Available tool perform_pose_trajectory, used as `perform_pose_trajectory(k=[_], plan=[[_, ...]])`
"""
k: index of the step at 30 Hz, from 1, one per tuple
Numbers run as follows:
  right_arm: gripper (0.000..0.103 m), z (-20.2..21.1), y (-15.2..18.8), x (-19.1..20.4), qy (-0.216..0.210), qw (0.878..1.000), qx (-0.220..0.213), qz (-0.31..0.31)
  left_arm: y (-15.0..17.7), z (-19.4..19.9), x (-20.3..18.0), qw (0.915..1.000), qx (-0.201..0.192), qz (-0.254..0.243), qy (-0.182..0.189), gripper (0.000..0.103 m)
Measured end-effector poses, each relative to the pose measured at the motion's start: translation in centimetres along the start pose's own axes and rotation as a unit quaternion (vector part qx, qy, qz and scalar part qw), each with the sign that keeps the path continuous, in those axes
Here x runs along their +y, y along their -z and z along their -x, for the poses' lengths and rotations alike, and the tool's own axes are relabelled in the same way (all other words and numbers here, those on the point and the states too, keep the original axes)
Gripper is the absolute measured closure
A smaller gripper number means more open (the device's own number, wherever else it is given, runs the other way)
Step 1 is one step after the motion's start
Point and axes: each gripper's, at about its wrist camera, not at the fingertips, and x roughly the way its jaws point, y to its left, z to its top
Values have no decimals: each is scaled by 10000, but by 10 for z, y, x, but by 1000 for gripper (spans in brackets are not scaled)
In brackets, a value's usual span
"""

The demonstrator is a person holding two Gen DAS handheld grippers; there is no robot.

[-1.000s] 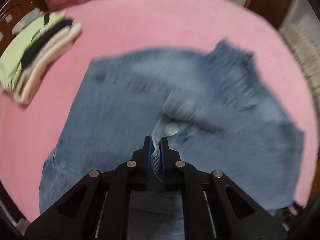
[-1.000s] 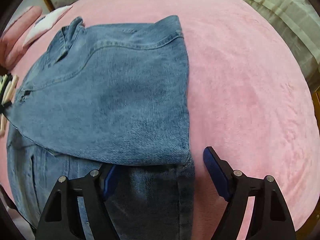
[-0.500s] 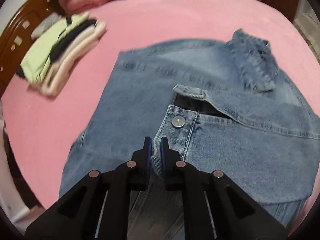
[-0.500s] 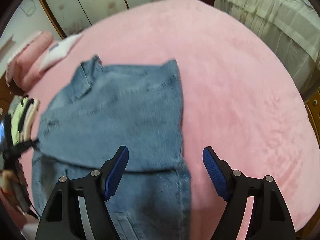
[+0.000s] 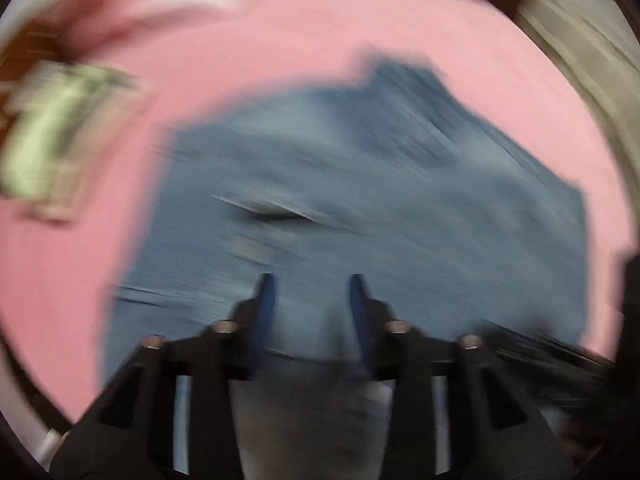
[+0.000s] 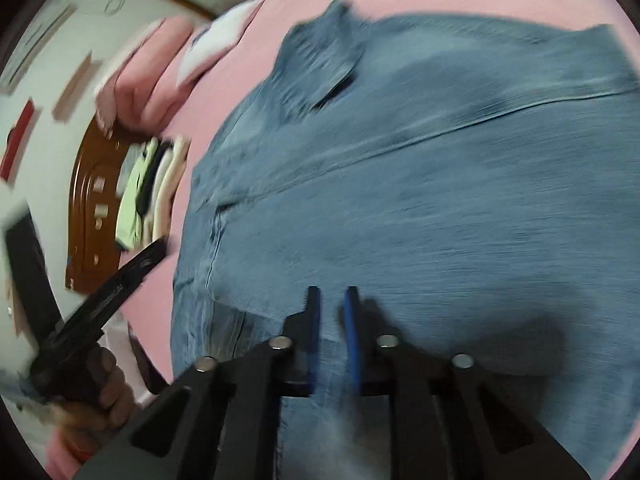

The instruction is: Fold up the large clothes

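Observation:
A blue denim jacket (image 5: 360, 200) lies partly folded on the pink bed cover (image 5: 280, 32); the left wrist view is heavily blurred. My left gripper (image 5: 312, 284) is open and empty, its jaws apart just above the denim. In the right wrist view the jacket (image 6: 440, 180) fills most of the frame, collar at the top. My right gripper (image 6: 331, 294) hovers over the denim with its jaws narrowed to a small gap; I see no cloth between them. The left gripper (image 6: 120, 280) and the hand holding it show at the left edge.
A stack of folded clothes (image 6: 152, 192), green on top, sits at the left by the wooden headboard (image 6: 88, 208). Pink and white pillows (image 6: 168, 64) lie at the head of the bed. The stack also shows blurred in the left wrist view (image 5: 52, 140).
My left gripper has let go of the denim placket and opened. My right gripper has narrowed from wide open to a small gap and swung left over the jacket.

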Motion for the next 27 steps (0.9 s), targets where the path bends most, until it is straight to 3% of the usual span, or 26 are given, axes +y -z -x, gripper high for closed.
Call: perform_pose_trajectory(k=[2,3,4,6,8,9,10,12,13,15,16,17,19,21,23,24,26,27], plan=[[99,-12,2,-1,-1,9998,202,22,-1,-20,-21,9990,299,-209,260,69],[100,-13,3,-6,-16,9997,224,-36,-1,-30,-27,9982,429,-272,323,78],[102,-14,1,-11,-30,9997,215,-111,0,-46,-32,9962,735,-312,336,85],[102,-3,2,-32,31,9994,155,-319,4,-73,-26,9899,1402,-174,146,85],[103,10,0,-53,73,9988,22,-481,3,-73,-11,9896,1355,284,380,89],[103,24,2,-70,-132,9981,-39,-594,3,-71,-1,9893,1334,469,360,96],[103,41,6,-89,100,9973,-181,-708,3,-69,11,9899,1270,602,187,102],[103,63,9,-117,887,9917,-435,-826,4,-64,35,9909,1069,759,-306,102],[103,80,13,-136,1070,9879,-580,-962,6,-63,47,9898,1010,778,-635,102],[103,112,25,-170,1343,9772,-845,-1413,10,-64,65,9902,971,983,-201,102],[103,123,29,-179,1598,9711,-952,-1496,11,-65,70,9893,986,1069,-87,102],[103,133,34,-186,1537,9704,-1053,-1534,10,-65,70,9893,1003,1051,-113,102],[103,140,40,-191,1456,9683,-1148,-1675,10,-63,61,9897,999,941,-399,102],[103,139,36,-177,1712,9678,-1128,-1460,8,-59,46,9899,1028,777,-594,102],[103,133,29,-153,1528,9742,-1219,-1128,5,-51,28,9924,1038,644,-140,102],[103,131,26,-140,1198,9792,-1314,-979,4,-47,17,9919,1059,616,343,102],[103,119,19,-119,402,9873,-1288,-839,-2,-44,-2,9880,1092,558,942,102],[103,105,15,-110,-118,9907,-1072,-834,-5,-44,-10,9872,1086,544,1038,102]])
